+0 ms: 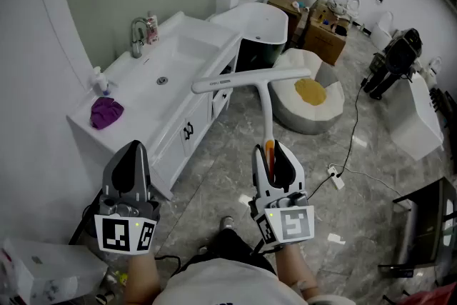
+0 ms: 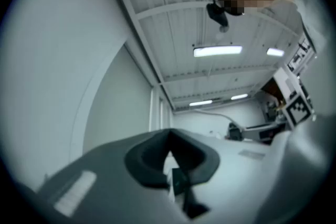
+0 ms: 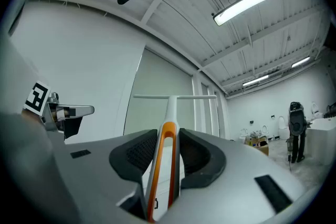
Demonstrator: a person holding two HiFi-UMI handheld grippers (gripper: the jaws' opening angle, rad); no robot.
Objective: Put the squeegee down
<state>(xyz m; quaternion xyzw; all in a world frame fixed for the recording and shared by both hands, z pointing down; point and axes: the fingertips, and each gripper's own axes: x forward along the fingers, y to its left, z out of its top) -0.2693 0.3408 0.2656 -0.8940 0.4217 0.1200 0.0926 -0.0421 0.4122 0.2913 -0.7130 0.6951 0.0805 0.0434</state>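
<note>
My right gripper (image 1: pixel 271 151) is shut on the squeegee's (image 1: pixel 265 107) orange and white handle and holds it up over the grey tiled floor. Its long white blade (image 1: pixel 250 78) lies crosswise beside the vanity's front. In the right gripper view the squeegee's handle (image 3: pixel 167 139) runs up between the dark pads of my right gripper (image 3: pixel 168 150), with the blade at the top. My left gripper (image 1: pixel 133 153) hangs at the left near the vanity's corner, jaws together and holding nothing. The left gripper view shows my left gripper (image 2: pixel 169 147) against the wall and ceiling.
A white vanity (image 1: pixel 187 46) with a sink, a chrome faucet (image 1: pixel 137 36), a small bottle (image 1: pixel 100 80) and a purple cloth (image 1: pixel 106 112) stands at the left. Beyond are a white bathtub (image 1: pixel 257 21), a round white basin (image 1: pixel 314 114), cardboard boxes (image 1: pixel 325 36) and a floor cable (image 1: pixel 350 146).
</note>
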